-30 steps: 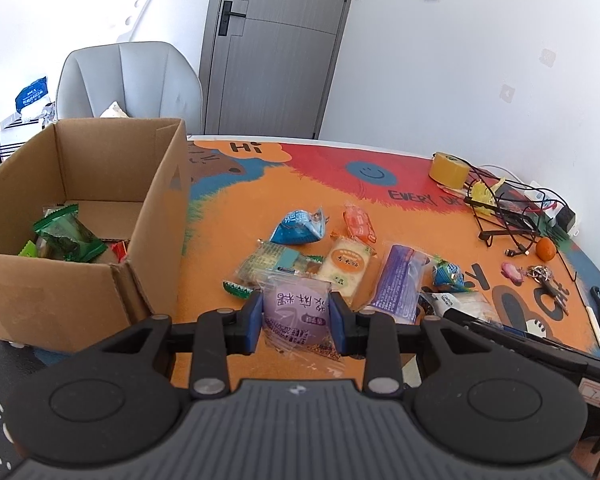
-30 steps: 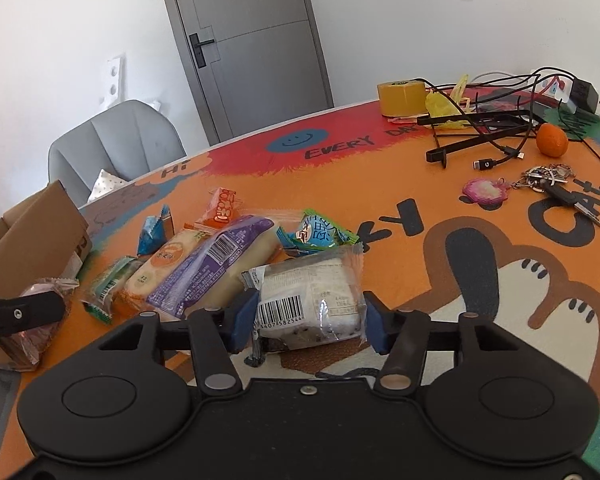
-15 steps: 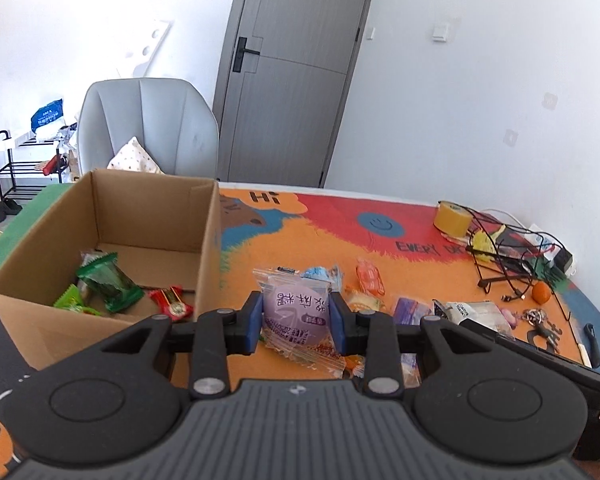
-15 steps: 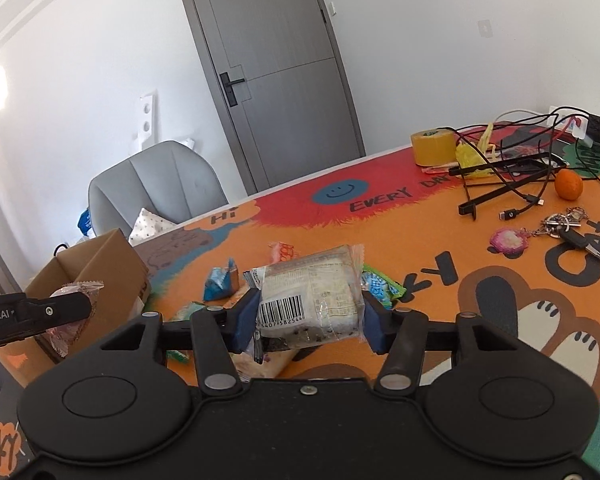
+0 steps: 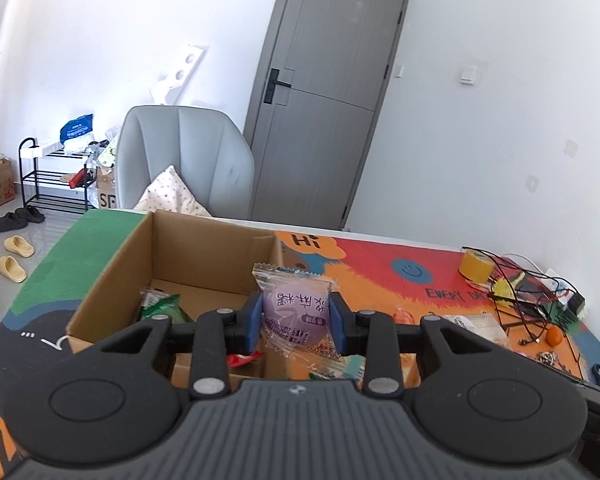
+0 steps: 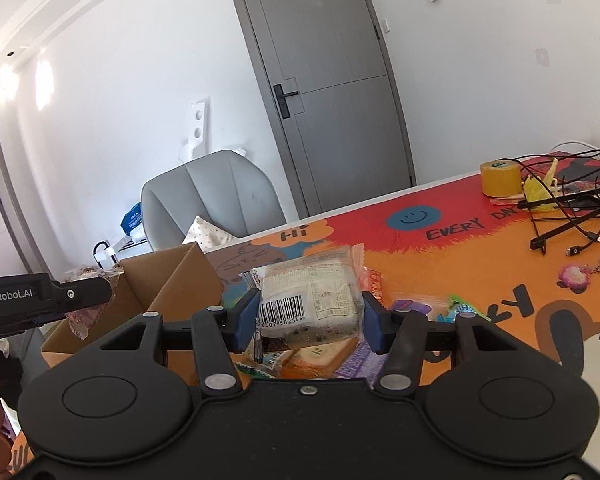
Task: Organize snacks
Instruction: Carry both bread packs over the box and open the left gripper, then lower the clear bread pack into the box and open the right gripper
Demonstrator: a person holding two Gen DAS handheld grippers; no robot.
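left gripper (image 5: pixel 296 322) clamps purple clear-wrapped bun (image 5: pixel 294 312), open brown cardboard box (image 5: pixel 204 252) just ahead-left | right gripper (image 6: pixel 309 320) clamps white barcoded bread pack (image 6: pixel 310 300) | boxed: few snacks; several packets remain below on table

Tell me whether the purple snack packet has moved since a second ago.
Yes. The purple snack packet, clamped in the left gripper, went from the table's loose snacks leftward and up toward the cardboard box.

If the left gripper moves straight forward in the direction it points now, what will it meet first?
Probably the cardboard box. The left gripper, shut on the purple snack packet, points slightly downward over the box's right part, so it would likely reach the inside or far wall; depth is unclear.
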